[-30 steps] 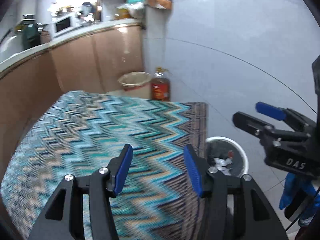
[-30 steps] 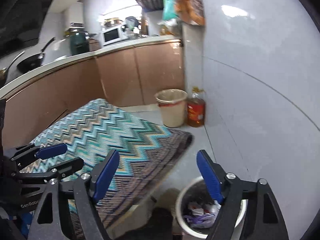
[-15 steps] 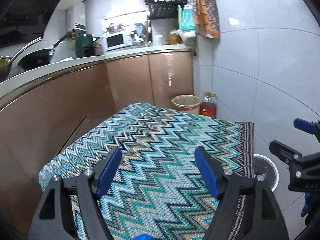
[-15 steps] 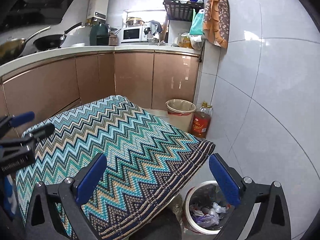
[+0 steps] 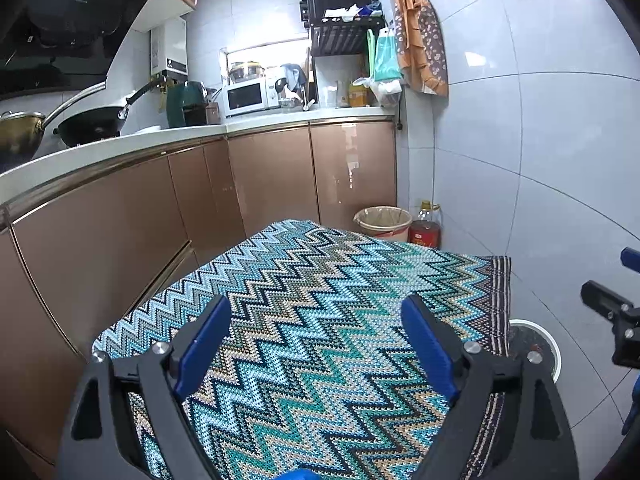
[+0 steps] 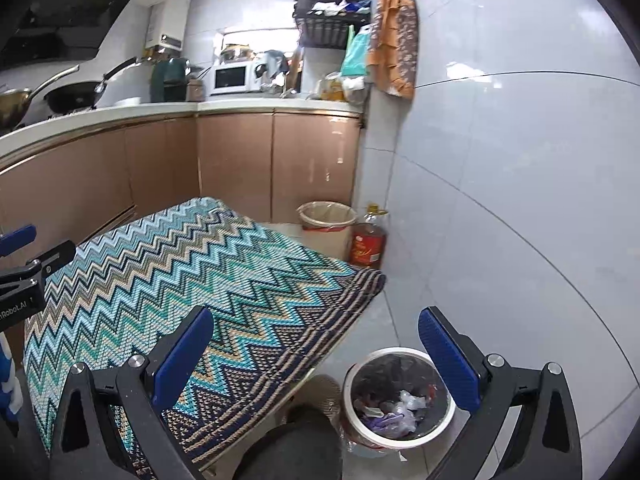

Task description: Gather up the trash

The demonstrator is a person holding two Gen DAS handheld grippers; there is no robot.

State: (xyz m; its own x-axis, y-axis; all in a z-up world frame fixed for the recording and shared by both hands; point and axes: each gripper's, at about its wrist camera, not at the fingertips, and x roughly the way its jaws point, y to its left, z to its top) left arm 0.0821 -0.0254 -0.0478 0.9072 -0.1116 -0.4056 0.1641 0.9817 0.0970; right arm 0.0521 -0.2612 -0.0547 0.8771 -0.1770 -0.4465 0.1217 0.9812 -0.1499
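Note:
A white-rimmed trash bin point(image 6: 398, 396) with a dark liner stands on the floor at the table's right side and holds crumpled wrappers and plastic point(image 6: 394, 410). Its rim also shows in the left wrist view point(image 5: 538, 340). My right gripper point(image 6: 316, 354) is open and empty, above the table's right edge and the bin. My left gripper point(image 5: 316, 346) is open and empty, above the table with the zigzag cloth point(image 5: 320, 320). No trash shows on the cloth.
A beige bin point(image 6: 328, 220) and an oil bottle point(image 6: 369, 240) stand on the floor by the tiled wall point(image 6: 520, 200). Brown cabinets point(image 5: 200, 200) with a counter run along the left and back. A dark round stool point(image 6: 288, 452) is below the table edge.
Both grippers have risen and tilted up, so more of the kitchen shows. Both have opened wider. The bin has dropped lower in the views.

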